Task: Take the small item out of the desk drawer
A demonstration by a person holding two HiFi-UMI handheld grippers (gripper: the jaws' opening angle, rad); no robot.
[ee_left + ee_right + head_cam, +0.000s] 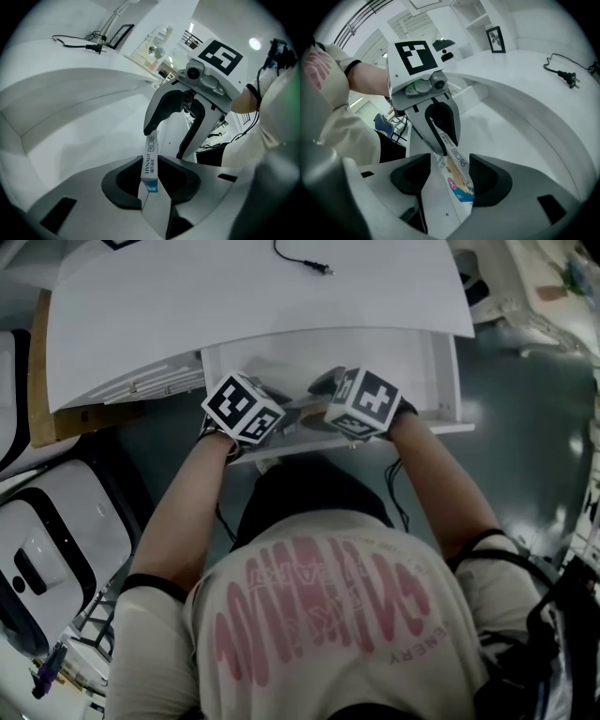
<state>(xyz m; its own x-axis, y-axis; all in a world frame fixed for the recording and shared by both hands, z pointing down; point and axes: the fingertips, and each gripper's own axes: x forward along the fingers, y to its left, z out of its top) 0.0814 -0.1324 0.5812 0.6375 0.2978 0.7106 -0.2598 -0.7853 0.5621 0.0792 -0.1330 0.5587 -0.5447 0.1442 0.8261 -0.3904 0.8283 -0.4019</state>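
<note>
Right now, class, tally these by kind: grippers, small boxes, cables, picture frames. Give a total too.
Grippers: 2, the left gripper and the right gripper
Small boxes: 1
Cables: 1
Picture frames: 1
Total: 5

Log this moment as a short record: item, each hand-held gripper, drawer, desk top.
item: box, small, held above the drawer
left hand-held gripper: shut on one end of the box
right hand-held gripper: open, the box's other end between its jaws
drawer: pulled open
desk: white, a cable lying on top
</note>
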